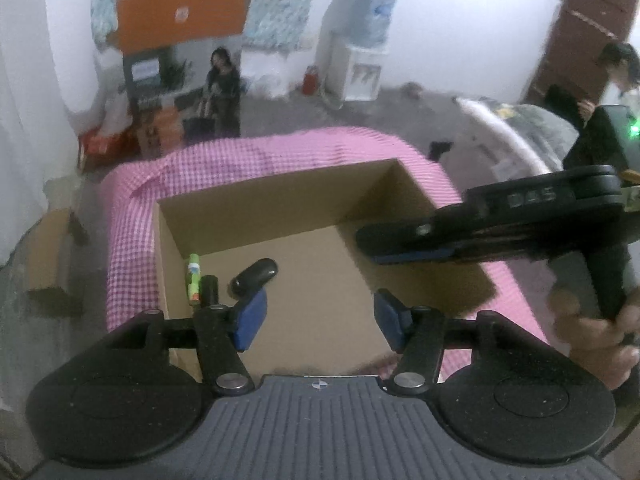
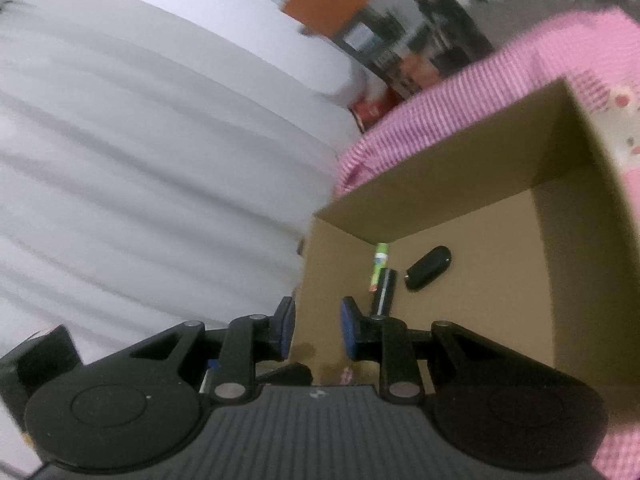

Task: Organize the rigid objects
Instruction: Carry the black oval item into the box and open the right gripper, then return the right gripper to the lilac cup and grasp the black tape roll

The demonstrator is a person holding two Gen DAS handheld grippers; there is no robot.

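Note:
An open cardboard box (image 1: 280,188) stands on a pink checked cloth (image 1: 132,240). On its floor near the left wall lie a green tube (image 1: 193,280), a black cylinder (image 1: 209,286) and a black oval device (image 1: 256,274). My left gripper (image 1: 320,320) hangs open over the box's near side, with nothing between its blue pads. A hand (image 1: 592,328) holds my right gripper (image 1: 368,240) over the box's right wall. In the right wrist view the green tube (image 2: 380,266), black cylinder (image 2: 385,290) and oval device (image 2: 430,268) lie ahead of my right gripper (image 2: 317,330), whose pads stand narrowly apart and empty.
A small cardboard box (image 1: 48,252) sits on the floor to the left. At the back are a water dispenser (image 1: 360,68) and a poster board (image 1: 188,92). A person (image 1: 620,64) stands at the far right. A white curtain (image 2: 120,160) fills the left of the right wrist view.

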